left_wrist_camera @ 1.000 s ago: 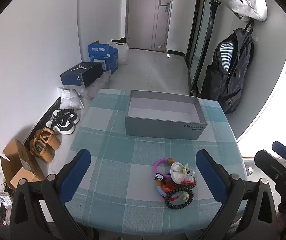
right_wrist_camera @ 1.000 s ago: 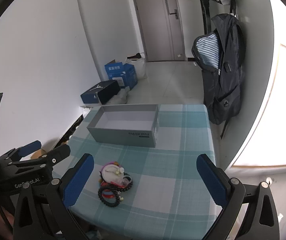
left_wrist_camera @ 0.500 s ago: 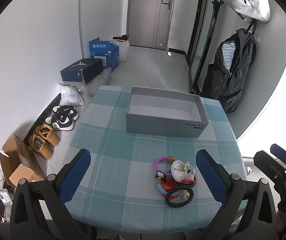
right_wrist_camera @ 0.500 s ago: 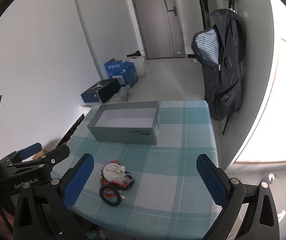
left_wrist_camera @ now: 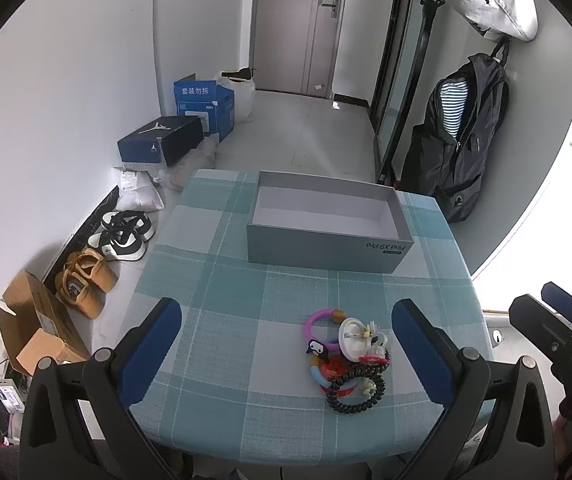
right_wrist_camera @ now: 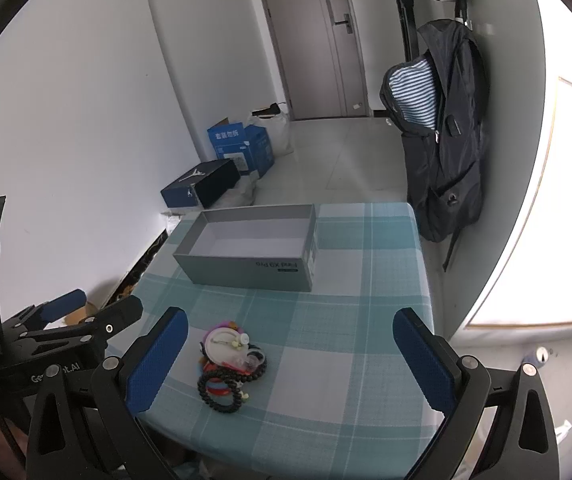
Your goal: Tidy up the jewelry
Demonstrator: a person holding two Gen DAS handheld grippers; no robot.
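Observation:
A pile of jewelry (left_wrist_camera: 347,358) lies near the front of a small table with a teal checked cloth (left_wrist_camera: 222,320): a pink bangle, a white round piece, red and coloured rings and a black bead bracelet. It also shows in the right wrist view (right_wrist_camera: 232,364). An open, empty grey box (left_wrist_camera: 325,222) stands at the table's far side, also in the right wrist view (right_wrist_camera: 252,246). My left gripper (left_wrist_camera: 286,350) is open and empty, held above the front edge. My right gripper (right_wrist_camera: 289,360) is open and empty, to the right of it.
The table (right_wrist_camera: 385,280) is small, with floor all around. Shoes (left_wrist_camera: 122,234), cardboard boxes (left_wrist_camera: 34,332) and a shoe box (left_wrist_camera: 162,144) lie on the floor at the left. A black backpack (left_wrist_camera: 461,140) hangs at the back right.
Both grippers have drawn back and up a little, so the table and box look slightly smaller. The jewelry and box have not moved.

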